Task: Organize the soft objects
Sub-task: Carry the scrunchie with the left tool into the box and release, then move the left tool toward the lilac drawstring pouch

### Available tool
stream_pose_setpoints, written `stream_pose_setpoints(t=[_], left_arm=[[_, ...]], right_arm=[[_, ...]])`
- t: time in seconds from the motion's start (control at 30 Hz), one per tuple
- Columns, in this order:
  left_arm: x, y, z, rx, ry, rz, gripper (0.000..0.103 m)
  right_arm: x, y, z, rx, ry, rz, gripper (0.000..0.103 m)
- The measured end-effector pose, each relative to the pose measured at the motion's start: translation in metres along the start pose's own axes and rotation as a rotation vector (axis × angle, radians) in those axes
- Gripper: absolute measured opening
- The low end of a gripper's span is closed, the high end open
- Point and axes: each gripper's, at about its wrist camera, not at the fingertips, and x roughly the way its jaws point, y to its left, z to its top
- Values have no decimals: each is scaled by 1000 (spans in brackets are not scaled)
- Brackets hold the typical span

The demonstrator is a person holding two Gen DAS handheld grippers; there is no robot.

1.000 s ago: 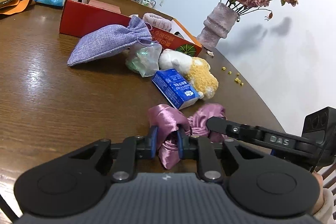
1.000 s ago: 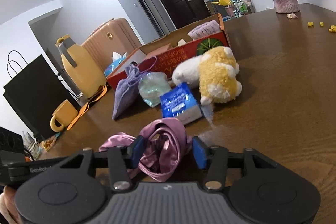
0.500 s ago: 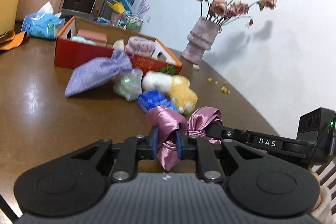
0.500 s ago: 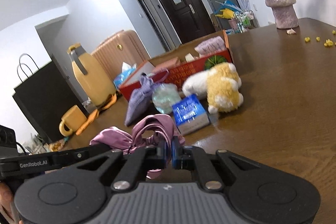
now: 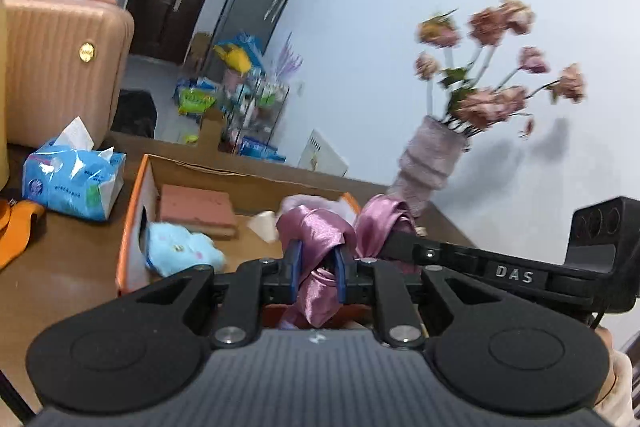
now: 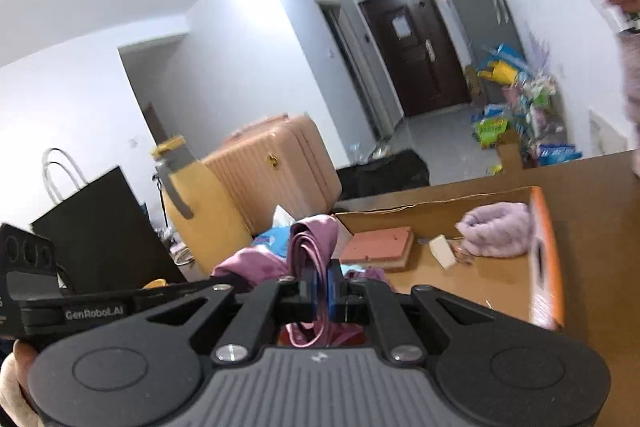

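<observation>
Both hand-held grippers pinch the shiny mauve satin scrunchie (image 5: 316, 259): the left hand-held gripper (image 5: 317, 269) on one fold, the right hand-held gripper (image 6: 320, 287) pressed nearly together on another. Just beyond them sits the open orange cardboard box (image 6: 546, 267) (holding a fluffy lilac roll (image 6: 496, 231)) on the brown worktop (image 5: 60, 267).

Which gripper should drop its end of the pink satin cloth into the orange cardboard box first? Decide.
Hard to separate: the left gripper and right gripper both clamp the pink satin cloth above the orange cardboard box. Probably right, whose view shows more bare floor.

Pink satin cloth (image 5: 316, 227) — bunched, glossy, held above open box (image 5: 132, 227)
</observation>
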Motion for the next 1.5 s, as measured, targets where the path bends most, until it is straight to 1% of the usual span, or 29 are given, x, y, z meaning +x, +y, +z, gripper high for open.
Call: stream_pose_setpoints(t=[0.07, 0.17, 0.27, 0.33, 0.37, 0.43, 0.47, 0.5, 0.53, 0.57, 0.6, 0.67, 0.77, 0.8, 0.83, 0.87, 0.9, 0.93, 1.0, 1.03, 1.1, 1.27, 1.37, 1.5], left_arm=[[23, 20, 8, 1, 35, 34, 17], [51, 46, 9, 15, 100, 101, 17], [67, 67, 1, 36, 136, 157, 20], [73, 76, -6, 61, 156, 184, 27], [73, 81, -9, 64, 160, 195, 29], [72, 84, -12, 67, 162, 182, 35], [69, 84, -12, 69, 154, 179, 40], [66, 82, -10, 74, 142, 178, 45], [62, 78, -8, 89, 126, 181, 49], [58, 74, -5, 101, 112, 187, 58], [52, 70, -3, 114, 92, 196, 61], [40, 60, 2, 136, 65, 206, 62], [15, 44, 10, 156, 23, 215, 71], [4, 37, 11, 165, 3, 219, 75], [-4, 30, 12, 175, -14, 225, 77], [-14, 23, 13, 188, -32, 233, 83], [-24, 16, 12, 201, -54, 242, 86], [-35, 8, 11, 214, -81, 251, 88], [-56, -7, 8, 237, -126, 261, 95], [-65, -13, 6, 245, -149, 268, 97], [-82, -28, 0, 257, -192, 276, 98], [-115, -56, -15, 268, -222, 248, 98], [-132, -69, -25, 282, -241, 247, 98], [-155, -81, -42, 276, -262, 264, 100]], right_arm=[[37, -9, 7, 13, 48, -11, 5], [83, -18, 4, 50, 129, -19, 5], [114, -14, -10, 4, 201, -38, 5], [131, -9, -21, -43, 263, -49, 10], [135, -8, -24, -58, 276, -57, 11], [137, -7, -27, -75, 294, -49, 13], [134, -7, -27, -76, 296, -45, 15], [131, -6, -25, -83, 292, -46, 20], [125, -4, -22, -92, 282, -48, 27], [117, -2, -18, -100, 263, -56, 31], [109, -2, -13, -108, 247, -64, 37], [89, 0, -1, -128, 209, -91, 38], [48, 3, 14, -162, 144, -155, 43], [32, 3, 18, -178, 118, -182, 48], [12, 5, 21, -200, 84, -212, 59], [-2, 5, 23, -215, 58, -232, 67], [-22, 7, 23, -234, 25, -262, 84], [-39, 9, 23, -250, -5, -293, 94], [-70, 13, 19, -280, -69, -350, 98], [-85, 17, 14, -291, -98, -381, 101], [-109, 24, 4, -303, -135, -414, 103], [-150, 45, -15, -320, -208, -416, 103], [-174, 60, -25, -335, -271, -405, 103], [-196, 74, -41, -331, -324, -389, 103]])
